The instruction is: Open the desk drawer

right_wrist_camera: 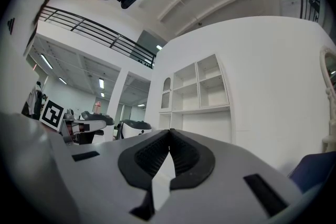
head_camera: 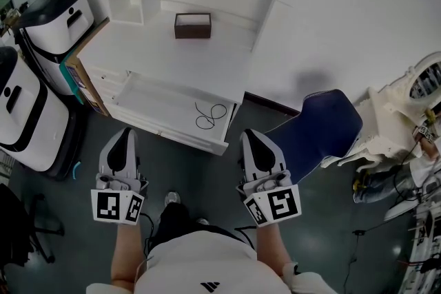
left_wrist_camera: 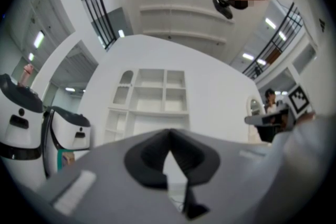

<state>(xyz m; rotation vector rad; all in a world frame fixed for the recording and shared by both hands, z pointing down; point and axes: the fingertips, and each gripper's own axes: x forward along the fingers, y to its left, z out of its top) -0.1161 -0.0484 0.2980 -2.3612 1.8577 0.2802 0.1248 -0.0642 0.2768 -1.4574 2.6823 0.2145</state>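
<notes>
Head view: drawer (head_camera: 158, 101) stands pulled out under white desk (head_camera: 172, 55), black cable (head_camera: 210, 115) inside; left gripper (head_camera: 124, 133) and right gripper (head_camera: 252, 135) sit short of it. Gripper views add: both jaws closed, empty, shelves (right_wrist_camera: 202, 86) ahead.

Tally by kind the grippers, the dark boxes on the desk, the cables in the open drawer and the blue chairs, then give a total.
Grippers: 2, left gripper and right gripper
Dark box: 1
Cable: 1
Blue chair: 1
Total: 5
</notes>
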